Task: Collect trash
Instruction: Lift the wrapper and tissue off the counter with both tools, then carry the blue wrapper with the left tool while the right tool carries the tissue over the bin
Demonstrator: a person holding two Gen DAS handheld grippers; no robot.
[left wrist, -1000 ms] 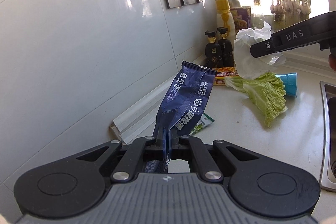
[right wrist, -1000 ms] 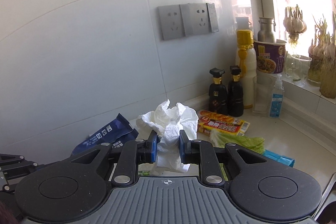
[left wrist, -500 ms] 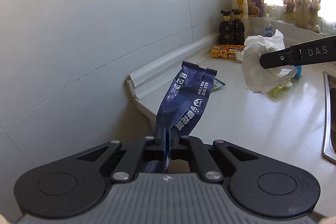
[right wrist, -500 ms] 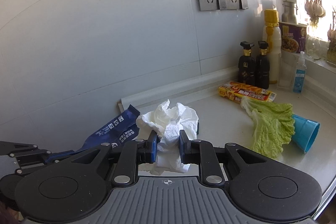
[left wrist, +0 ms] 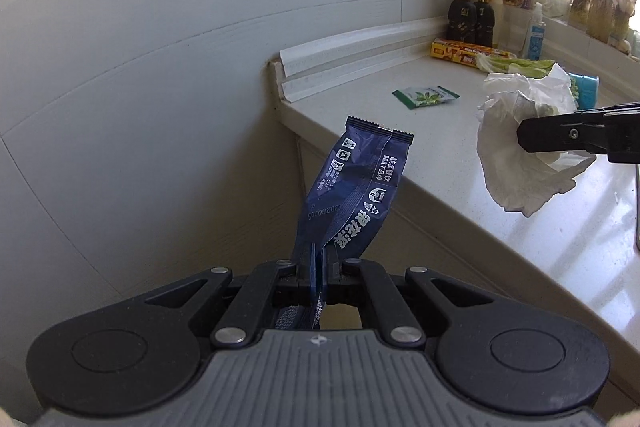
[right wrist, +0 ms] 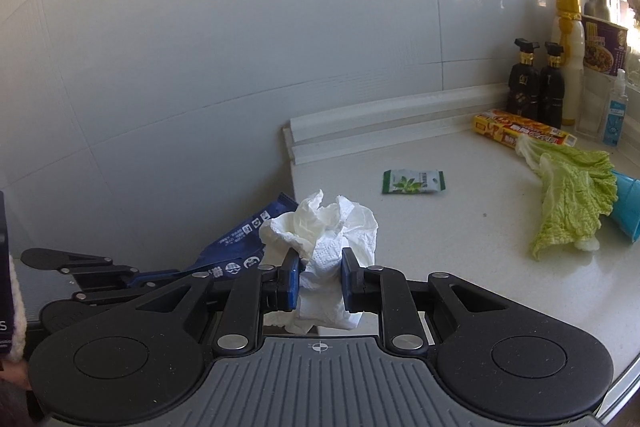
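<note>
Carry-off step: left gripper (left wrist: 318, 269) clamped on crinkled dark-blue foil wrapper (left wrist: 354, 195); right gripper (right wrist: 319, 277) pinching crumpled white tissue (right wrist: 324, 227); next, a bin, unseen

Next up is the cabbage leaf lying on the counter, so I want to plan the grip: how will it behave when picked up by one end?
The cabbage leaf lies flat and crinkled on the counter, so it will probably droop limply. Its thin frilly edges may tear under a hard pinch; the pale rib end looks firmer. It is likely light.
</note>
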